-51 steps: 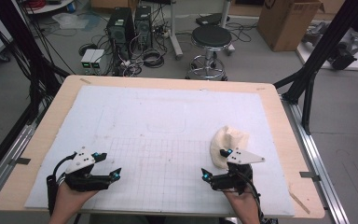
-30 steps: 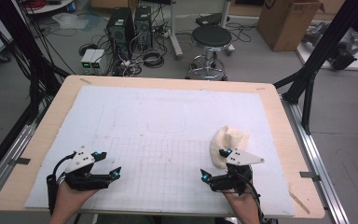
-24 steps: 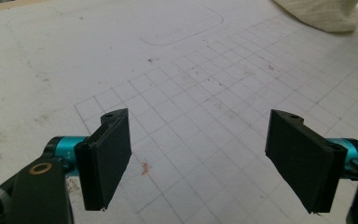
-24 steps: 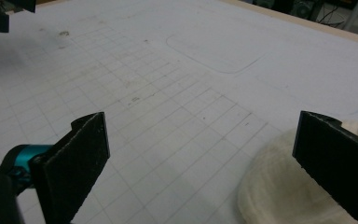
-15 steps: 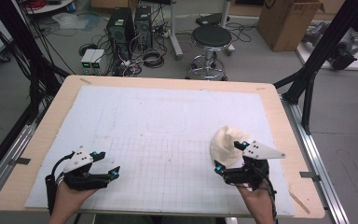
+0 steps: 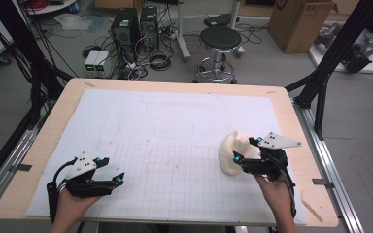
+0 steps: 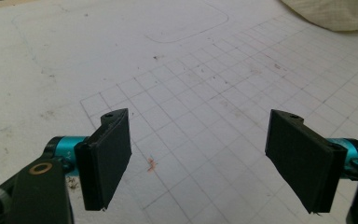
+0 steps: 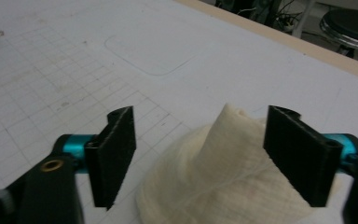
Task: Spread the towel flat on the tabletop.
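With the right hand-held gripper [image 8: 200,158] spread wide around the crumpled cloth [image 8: 228,186], ease forward and down, then pinch the raised fold between the pads.

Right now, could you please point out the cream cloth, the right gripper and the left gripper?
cream cloth [image 8: 223,186]: right gripper view, its bunched middle.
right gripper [image 6: 245,150]: high view, between its fingertips.
left gripper [image 6: 114,169]: high view, between its fingertips.

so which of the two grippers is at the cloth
The right gripper, jaws open around the crumpled cream cloth; the left gripper sits over bare white grid mat.
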### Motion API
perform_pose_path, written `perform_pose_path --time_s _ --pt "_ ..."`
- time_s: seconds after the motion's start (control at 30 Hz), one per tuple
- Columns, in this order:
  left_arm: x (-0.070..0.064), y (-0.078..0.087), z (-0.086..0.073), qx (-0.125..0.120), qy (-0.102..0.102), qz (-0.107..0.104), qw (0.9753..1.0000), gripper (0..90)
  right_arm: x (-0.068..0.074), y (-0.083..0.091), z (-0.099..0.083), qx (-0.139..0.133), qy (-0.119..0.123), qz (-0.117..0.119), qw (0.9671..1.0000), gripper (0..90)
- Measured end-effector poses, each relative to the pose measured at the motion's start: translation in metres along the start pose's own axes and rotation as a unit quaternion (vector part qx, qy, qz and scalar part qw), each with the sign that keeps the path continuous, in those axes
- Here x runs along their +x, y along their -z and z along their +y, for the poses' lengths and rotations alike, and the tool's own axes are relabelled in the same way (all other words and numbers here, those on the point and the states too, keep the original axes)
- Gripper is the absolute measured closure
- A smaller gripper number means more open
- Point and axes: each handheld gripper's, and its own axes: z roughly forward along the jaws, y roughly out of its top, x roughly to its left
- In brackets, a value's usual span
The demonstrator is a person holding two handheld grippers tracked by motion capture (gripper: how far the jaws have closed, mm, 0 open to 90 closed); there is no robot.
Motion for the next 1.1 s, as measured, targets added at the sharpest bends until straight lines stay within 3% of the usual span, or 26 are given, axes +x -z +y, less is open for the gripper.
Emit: perform_pose_path --time_s 0.13,0.33,0.53,0.87,1.1 --pt "0.002 0.000 -0.001 -0.001 0.004 0.002 1.0000 22.8 -0.006 -0.014 -0.006 0.019 -0.013 -0.003 0.9997 36.9" --pt "0.002 0.000 -0.001 0.001 0.004 0.000 1.0000 22.9 -0.016 -0.036 -0.019 0.076 -0.027 -0.016 0.9966 47.9" --pt "0.002 -0.001 -0.002 0.002 0.003 0.002 1.0000 23.0 -0.020 -0.049 -0.024 0.098 -0.034 -0.020 0.9944 59.2" --pt "0.001 -0.001 -0.002 0.005 0.002 0.004 1.0000 23.1 -0.024 -0.054 -0.032 0.111 -0.036 -0.017 0.9931 74.1" --pt "0.003 -0.001 -0.002 0.002 0.004 0.004 1.0000 23.1 -0.026 -0.049 -0.029 0.100 -0.044 -0.007 0.9940 79.2"
